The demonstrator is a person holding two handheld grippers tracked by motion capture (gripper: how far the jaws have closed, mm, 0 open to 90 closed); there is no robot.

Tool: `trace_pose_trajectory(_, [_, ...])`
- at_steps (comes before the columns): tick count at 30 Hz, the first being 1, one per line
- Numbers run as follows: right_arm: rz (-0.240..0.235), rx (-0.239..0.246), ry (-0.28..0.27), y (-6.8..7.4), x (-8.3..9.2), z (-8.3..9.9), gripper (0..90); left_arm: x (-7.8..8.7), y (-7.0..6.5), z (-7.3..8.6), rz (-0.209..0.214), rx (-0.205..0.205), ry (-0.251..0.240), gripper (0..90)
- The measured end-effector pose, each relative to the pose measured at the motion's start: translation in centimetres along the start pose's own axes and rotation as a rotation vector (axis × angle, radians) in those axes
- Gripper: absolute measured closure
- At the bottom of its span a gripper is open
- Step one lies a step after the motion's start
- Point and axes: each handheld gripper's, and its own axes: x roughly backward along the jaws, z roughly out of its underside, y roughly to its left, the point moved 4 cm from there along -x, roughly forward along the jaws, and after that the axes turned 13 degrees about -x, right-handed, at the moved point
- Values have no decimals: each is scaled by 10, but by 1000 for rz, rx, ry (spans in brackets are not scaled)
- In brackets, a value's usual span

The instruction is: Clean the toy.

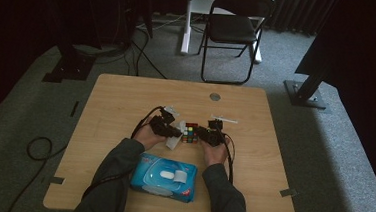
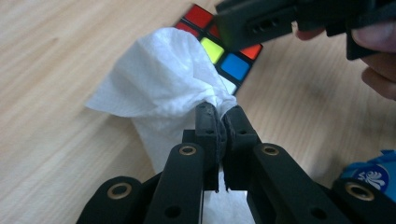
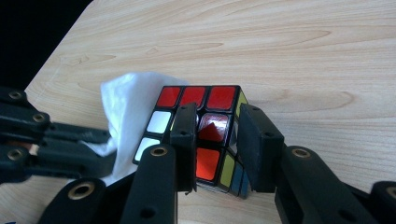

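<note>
A colourful puzzle cube (image 1: 190,133) sits on the wooden table (image 1: 121,96) between my two grippers. My right gripper (image 3: 217,126) is shut on the cube (image 3: 215,100), one jaw on each side of its near corner. My left gripper (image 2: 222,116) is shut on a crumpled white wipe (image 2: 159,88), which lies against the cube's (image 2: 233,65) left side. In the high view the wipe (image 1: 174,137) hangs just left of the cube. The right gripper (image 2: 261,21) reaches over the cube in the left gripper view.
A blue pack of wet wipes (image 1: 163,177) lies at the table's near edge between the forearms. A small metal disc (image 1: 215,96) is set in the tabletop farther back. A black folding chair (image 1: 234,29) stands beyond the table.
</note>
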Motion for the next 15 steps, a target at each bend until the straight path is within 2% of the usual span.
trace_pose_trajectory(2, [2, 0, 0, 0, 0, 0, 690, -5, -1, 1, 23, 4, 6, 866])
trace_pose_trajectory(6, [4, 2, -1, 0, 0, 0, 690, -5, 0, 1, 15, 1, 19, 866])
trace_pose_trajectory(8, [4, 2, 0, 0, 0, 0, 690, -11, 1, 4, 2, -6, 59, 866])
trace_pose_trajectory(15, [4, -5, -1, 0, 0, 0, 692, -24, 0, 8, 18, -1, 104, 865])
